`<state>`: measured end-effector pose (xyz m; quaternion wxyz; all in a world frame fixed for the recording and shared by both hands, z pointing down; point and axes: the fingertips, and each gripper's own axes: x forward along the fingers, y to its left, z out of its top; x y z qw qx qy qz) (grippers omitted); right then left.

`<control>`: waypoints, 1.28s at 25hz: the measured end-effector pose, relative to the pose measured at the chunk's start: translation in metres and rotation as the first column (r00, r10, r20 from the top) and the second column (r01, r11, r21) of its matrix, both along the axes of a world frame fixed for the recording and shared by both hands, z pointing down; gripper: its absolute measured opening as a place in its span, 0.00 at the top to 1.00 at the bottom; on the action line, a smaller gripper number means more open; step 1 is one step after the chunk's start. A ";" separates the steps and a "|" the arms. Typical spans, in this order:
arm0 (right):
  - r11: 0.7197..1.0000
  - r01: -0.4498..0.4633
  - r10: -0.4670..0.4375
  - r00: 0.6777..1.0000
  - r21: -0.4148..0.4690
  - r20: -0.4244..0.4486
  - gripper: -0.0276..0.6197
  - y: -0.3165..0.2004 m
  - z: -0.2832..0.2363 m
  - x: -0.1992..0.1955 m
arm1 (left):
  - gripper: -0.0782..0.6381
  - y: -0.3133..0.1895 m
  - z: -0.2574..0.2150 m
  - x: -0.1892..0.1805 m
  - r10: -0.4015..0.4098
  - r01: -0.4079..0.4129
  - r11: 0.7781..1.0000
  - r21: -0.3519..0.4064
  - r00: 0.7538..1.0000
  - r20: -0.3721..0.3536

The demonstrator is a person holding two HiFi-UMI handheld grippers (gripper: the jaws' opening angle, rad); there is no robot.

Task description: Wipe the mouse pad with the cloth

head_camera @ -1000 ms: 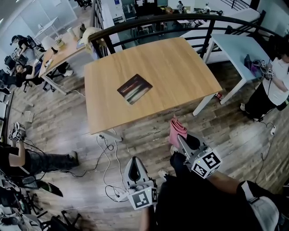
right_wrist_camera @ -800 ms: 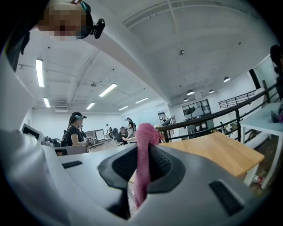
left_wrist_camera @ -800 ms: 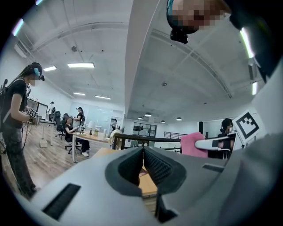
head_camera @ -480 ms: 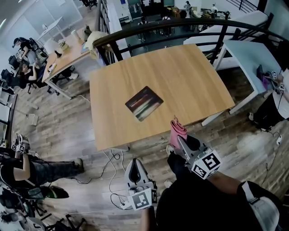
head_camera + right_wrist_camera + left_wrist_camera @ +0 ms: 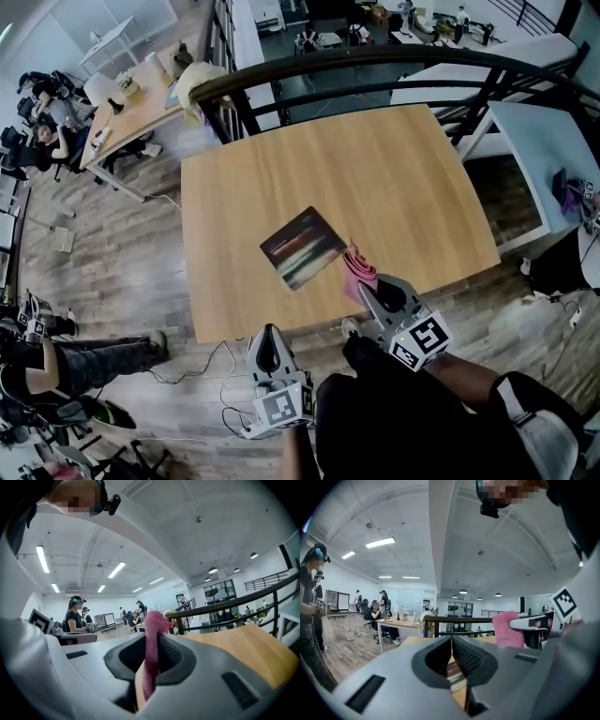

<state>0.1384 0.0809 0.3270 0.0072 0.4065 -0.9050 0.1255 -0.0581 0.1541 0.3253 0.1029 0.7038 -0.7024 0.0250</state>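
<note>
A dark mouse pad [image 5: 302,247] with streaks of colour lies flat on the wooden table [image 5: 394,178], towards its near edge. My right gripper [image 5: 368,289] is shut on a folded pink cloth [image 5: 357,268], held just right of the pad over the table's near edge. In the right gripper view the pink cloth [image 5: 151,653] stands pinched between the jaws. My left gripper [image 5: 268,349] hangs below the table's near edge, shut with nothing in it. The left gripper view shows its jaws pressed together and the pink cloth [image 5: 507,629] off to the right.
A black railing [image 5: 375,58] runs behind the table. A light blue table [image 5: 553,131] stands at the right. Cables [image 5: 211,375] lie on the wood floor at the lower left. People sit and stand at desks [image 5: 131,103] at the far left.
The table and mouse pad have come nearer in the head view. My right gripper with the cloth now reaches the table's near edge beside the pad. Both grippers stay shut.
</note>
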 end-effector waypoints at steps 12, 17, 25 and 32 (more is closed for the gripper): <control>0.995 -0.021 0.014 0.997 -0.093 -0.080 0.87 -0.098 0.060 -0.016 | 0.86 -0.098 0.091 -0.035 0.094 -0.074 0.978 -0.194 0.991 0.095; 0.992 -0.055 0.039 0.988 -0.110 -0.146 0.87 -0.141 0.088 -0.034 | 0.86 -0.148 0.146 -0.051 0.172 -0.139 0.946 -0.293 0.981 0.089; 0.979 -0.106 0.049 0.950 -0.172 -0.307 0.87 -0.196 0.160 -0.061 | 0.86 -0.207 0.235 -0.068 0.298 -0.241 0.854 -0.461 0.953 0.055; 0.969 -0.115 0.001 0.887 -0.218 -0.462 0.87 -0.228 0.227 -0.089 | 0.86 -0.235 0.306 -0.078 0.376 -0.313 0.754 -0.578 0.926 -0.012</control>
